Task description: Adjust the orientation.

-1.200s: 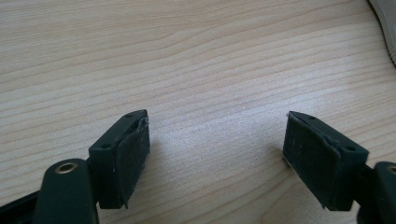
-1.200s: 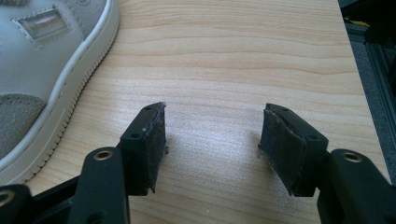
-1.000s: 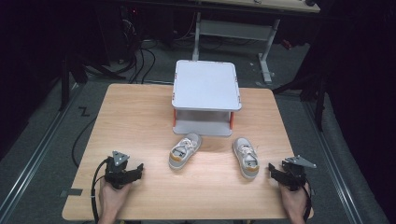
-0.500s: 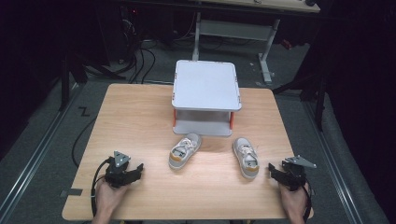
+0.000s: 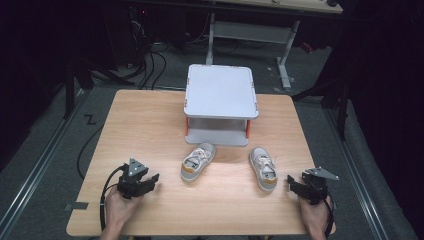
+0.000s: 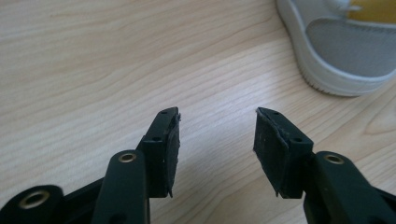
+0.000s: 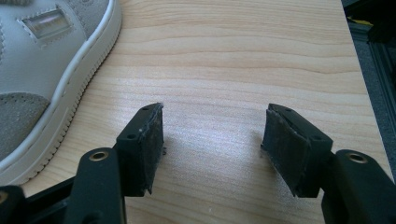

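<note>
I hold my left gripper (image 5: 150, 181) low over the table (image 5: 150, 125) near its front left corner, and its jaws have just been closing; they now stand about half apart with only bare wood between them, gripping nothing. In the left gripper view (image 6: 217, 140) the left shoe (image 6: 345, 42) lies ahead and to the right of the jaws, clear of them. My right gripper (image 5: 292, 184) sits near the front right corner, jaws parted and empty; in the right gripper view (image 7: 212, 149) the right shoe (image 7: 42, 70) lies just beyond and to the left of the jaws, not touching them. From above, the left shoe (image 5: 198, 162) rests near the middle of the table, tilted, its toe towards the rack (image 5: 221, 92). The right shoe (image 5: 263, 169) lies beside it, apart from it and nearer my right gripper. The rack, a white two-level stand with orange posts, stands at the middle of the back edge. Its top shelf is bare, and what I can see of the lower shelf holds nothing.
</note>
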### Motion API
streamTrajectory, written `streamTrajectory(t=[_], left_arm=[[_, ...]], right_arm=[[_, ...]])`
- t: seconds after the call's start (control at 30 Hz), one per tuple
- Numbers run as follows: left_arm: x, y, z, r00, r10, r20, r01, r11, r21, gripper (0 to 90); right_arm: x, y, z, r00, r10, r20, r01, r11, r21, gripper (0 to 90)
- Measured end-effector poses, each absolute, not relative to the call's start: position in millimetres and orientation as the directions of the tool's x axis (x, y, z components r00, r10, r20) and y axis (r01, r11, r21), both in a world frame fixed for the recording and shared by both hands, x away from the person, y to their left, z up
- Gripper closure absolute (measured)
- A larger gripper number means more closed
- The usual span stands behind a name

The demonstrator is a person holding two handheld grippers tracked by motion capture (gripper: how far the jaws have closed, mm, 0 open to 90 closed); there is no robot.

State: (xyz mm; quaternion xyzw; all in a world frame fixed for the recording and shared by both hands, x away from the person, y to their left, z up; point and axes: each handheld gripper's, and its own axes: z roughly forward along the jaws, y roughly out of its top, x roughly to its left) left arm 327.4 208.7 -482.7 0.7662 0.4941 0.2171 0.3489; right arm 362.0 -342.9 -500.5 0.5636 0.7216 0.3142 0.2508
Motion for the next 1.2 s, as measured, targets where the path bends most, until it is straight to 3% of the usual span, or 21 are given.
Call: streamTrajectory(t=[0.47, 1.2], left_arm=[[345.0, 177.0, -443.2, 0.507, 0.861, -0.035, 0.539, -0.285, 0.793, 53.8], [395.1, 128.5, -433.7, 0.599, 0.800, 0.020, 0.546, -0.427, 0.720, 64.1]], right_arm=[[361.2, -344.0, -500.5, -0.237, 0.971, -0.001, 0.655, 0.161, 0.738, 38.4], [360.8, -345.2, -500.4, -0.239, 0.971, 0.008, 0.654, 0.154, 0.741, 38.6]])
